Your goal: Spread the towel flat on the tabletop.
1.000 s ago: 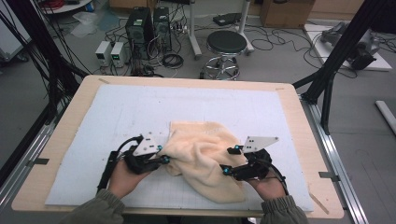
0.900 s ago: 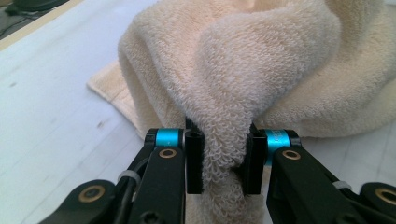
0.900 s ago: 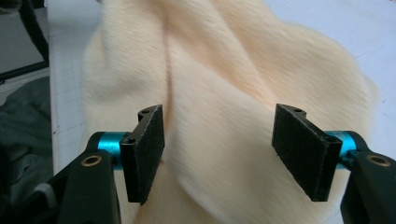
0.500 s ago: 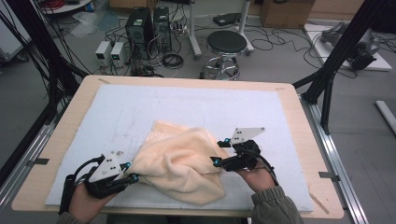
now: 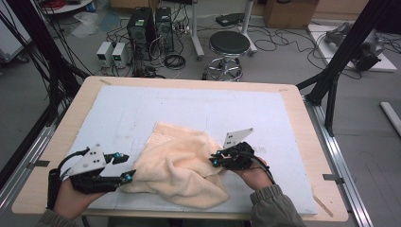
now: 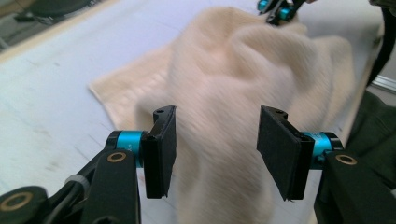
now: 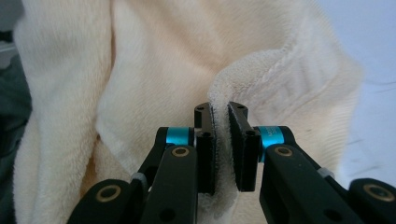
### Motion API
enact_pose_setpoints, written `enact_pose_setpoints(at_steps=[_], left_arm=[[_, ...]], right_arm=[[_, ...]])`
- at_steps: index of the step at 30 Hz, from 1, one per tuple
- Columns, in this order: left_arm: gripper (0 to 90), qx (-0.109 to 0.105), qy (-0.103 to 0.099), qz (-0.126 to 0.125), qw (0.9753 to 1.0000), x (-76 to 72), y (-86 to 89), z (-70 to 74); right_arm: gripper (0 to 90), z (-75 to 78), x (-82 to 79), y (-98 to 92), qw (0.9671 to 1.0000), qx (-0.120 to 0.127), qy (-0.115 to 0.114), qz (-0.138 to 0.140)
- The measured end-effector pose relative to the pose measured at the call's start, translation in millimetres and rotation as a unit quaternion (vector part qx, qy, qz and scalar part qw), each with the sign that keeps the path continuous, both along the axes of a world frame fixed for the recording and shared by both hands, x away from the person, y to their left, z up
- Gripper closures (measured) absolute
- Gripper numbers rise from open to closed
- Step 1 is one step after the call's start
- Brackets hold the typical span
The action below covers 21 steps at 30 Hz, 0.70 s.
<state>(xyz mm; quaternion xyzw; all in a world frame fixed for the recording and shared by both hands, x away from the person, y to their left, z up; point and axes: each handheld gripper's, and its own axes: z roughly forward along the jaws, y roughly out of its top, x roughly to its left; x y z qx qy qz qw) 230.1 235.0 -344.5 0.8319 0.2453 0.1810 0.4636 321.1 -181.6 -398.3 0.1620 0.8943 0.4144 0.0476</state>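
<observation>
A cream towel (image 5: 177,165) lies crumpled on the white mat (image 5: 142,109) near the table's front. My right gripper (image 5: 215,161) pinches the towel's right edge; in the right gripper view its jaws are shut on a raised fold of the towel (image 7: 243,70), with the gripper (image 7: 221,112) holding the hem. My left gripper (image 5: 124,166) sits at the towel's left edge. In the left gripper view this gripper (image 6: 212,135) stands open, jaws wide apart, with the towel (image 6: 243,74) just ahead of them and nothing held.
The wooden table (image 5: 312,142) frames the mat. Behind the table stand a black stool (image 5: 229,45), computer towers (image 5: 149,28) and cables on the floor. A black frame leg (image 5: 331,71) rises at the right.
My left gripper has let go of the towel and drawn back to the left, jaws open. The right gripper has moved up and left with the towel edge, spreading it.
</observation>
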Motion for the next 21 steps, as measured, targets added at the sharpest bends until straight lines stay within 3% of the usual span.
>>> enact_pose_setpoints(at_steps=[2, 5, 10, 11, 14, 16, 17, 18, 21], left_arm=[[47.0, -0.008, -0.002, 0.002, 1.0000, 13.6, -2.3, 3.9], [47.0, -0.016, 0.003, 0.000, 0.9999, 39.8, -12.6, 1.5], [47.6, -0.010, 0.018, 0.013, 0.9997, 85.3, -34.1, -16.4], [48.5, -0.005, 0.021, 0.018, 0.9996, 95.2, -39.0, -22.2], [51.3, -0.005, 0.040, 0.031, 0.9987, 116.0, -46.2, -36.3], [53.5, 0.008, 0.054, 0.038, 0.9978, 128.3, -50.2, -47.5], [53.5, 0.015, 0.060, 0.040, 0.9973, 133.7, -51.5, -53.4], [53.4, 0.025, 0.068, 0.043, 0.9965, 138.4, -52.3, -58.6], [52.7, 0.041, 0.081, 0.055, 0.9944, 148.7, -53.2, -71.9]], right_arm=[[81.0, 8.0, 1.2, -4.4, 0.9999, 0.004, -0.007, -0.007], [71.3, 16.0, 3.3, -11.8, 0.9992, 0.024, -0.015, -0.028], [62.2, 15.3, 6.1, -26.9, 0.9969, 0.033, -0.015, -0.070], [61.1, 11.7, 8.6, -32.7, 0.9955, 0.028, -0.011, -0.090], [60.1, 7.5, 10.9, -36.5, 0.9941, 0.024, -0.006, -0.106], [57.3, -6.2, 15.7, -37.8, 0.9929, 0.006, 0.006, -0.119], [57.3, -6.2, 15.7, -37.8, 0.9929, 0.006, 0.006, -0.119], [54.9, -18.0, 16.2, -34.7, 0.9925, -0.010, 0.019, -0.120], [53.3, -30.2, 15.5, -30.2, 0.9924, -0.026, 0.032, -0.116]])
